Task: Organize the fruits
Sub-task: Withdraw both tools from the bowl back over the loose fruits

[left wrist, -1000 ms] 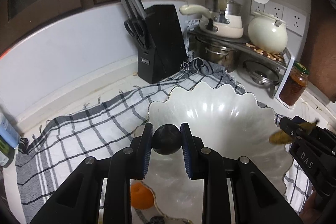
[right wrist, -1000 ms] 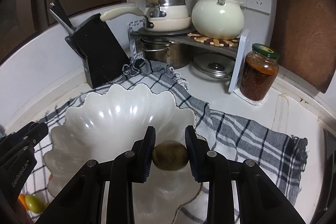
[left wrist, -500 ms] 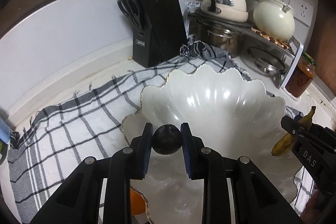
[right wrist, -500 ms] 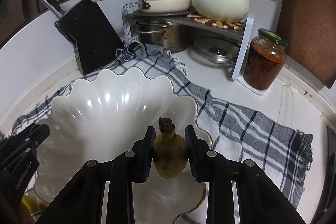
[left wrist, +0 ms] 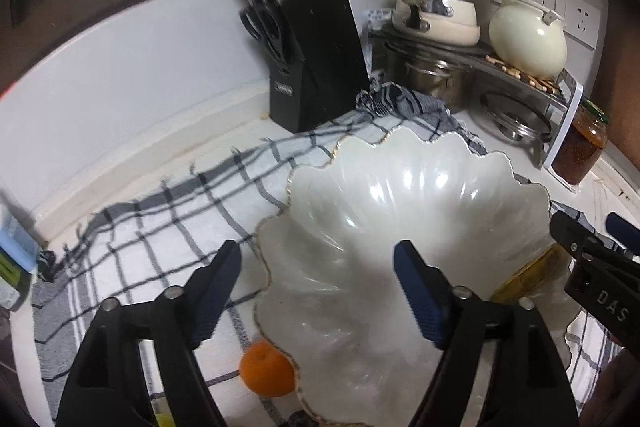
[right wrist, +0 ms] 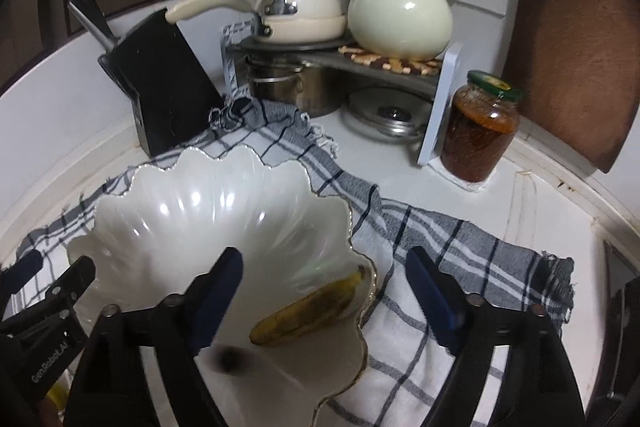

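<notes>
My left fingers [left wrist: 318, 267] are springing apart over the near rim of the bowl [left wrist: 404, 147] with nothing between them, and my right fingers [right wrist: 324, 277] are spreading too, over the bowl's right edge, also bare. Just under and ahead of the right pair the banana [right wrist: 308, 311] lies against the inside wall of the bowl, its tip up near the scalloped rim, and a small dark round fruit [right wrist: 229, 358], blurred, sits lower on the bowl's floor. So both pieces look to be inside, and the step in hand is the letting go. To do it well I judge I should let both pairs finish opening wide before I lift, and draw them straight back and up so a pad does not catch the thin wavy rim or nudge the banana, which sits close enough to the edge to slide out. Outside the bowl an orange [left wrist: 266, 373] rests on the checked cloth [left wrist: 168, 227] just beside the near left rim, with something yellow-green partly hidden below it; those look like the next to fetch. The cloth covers the table [right wrist: 540, 195].
</notes>
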The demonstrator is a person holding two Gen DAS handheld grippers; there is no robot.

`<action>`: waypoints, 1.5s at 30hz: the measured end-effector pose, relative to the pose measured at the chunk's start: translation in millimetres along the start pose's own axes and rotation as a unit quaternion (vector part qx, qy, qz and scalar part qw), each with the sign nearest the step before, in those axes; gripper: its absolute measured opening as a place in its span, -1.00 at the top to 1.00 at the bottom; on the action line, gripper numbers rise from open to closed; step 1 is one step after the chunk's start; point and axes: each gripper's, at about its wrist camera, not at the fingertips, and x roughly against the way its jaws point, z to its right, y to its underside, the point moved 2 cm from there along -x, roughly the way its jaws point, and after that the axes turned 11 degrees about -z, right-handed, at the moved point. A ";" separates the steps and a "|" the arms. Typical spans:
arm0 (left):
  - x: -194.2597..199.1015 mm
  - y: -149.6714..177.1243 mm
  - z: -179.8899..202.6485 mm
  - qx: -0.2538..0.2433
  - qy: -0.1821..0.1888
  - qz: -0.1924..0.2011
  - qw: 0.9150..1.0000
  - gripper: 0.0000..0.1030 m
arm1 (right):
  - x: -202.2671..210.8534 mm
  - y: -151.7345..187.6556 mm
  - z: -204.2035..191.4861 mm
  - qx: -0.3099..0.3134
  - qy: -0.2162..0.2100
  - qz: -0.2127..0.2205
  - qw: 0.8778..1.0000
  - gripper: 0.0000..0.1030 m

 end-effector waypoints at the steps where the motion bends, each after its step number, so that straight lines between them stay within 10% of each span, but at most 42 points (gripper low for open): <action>1: 2.3 0.0 -1.0 0.000 -0.003 0.003 1.000 -0.64 | 3.6 0.0 -0.2 0.000 0.002 0.004 1.000 -0.69; 45: 130.1 82.5 -95.0 0.045 -0.027 0.068 0.996 -0.94 | 134.8 70.8 -58.1 0.033 -0.035 0.077 0.996 -0.76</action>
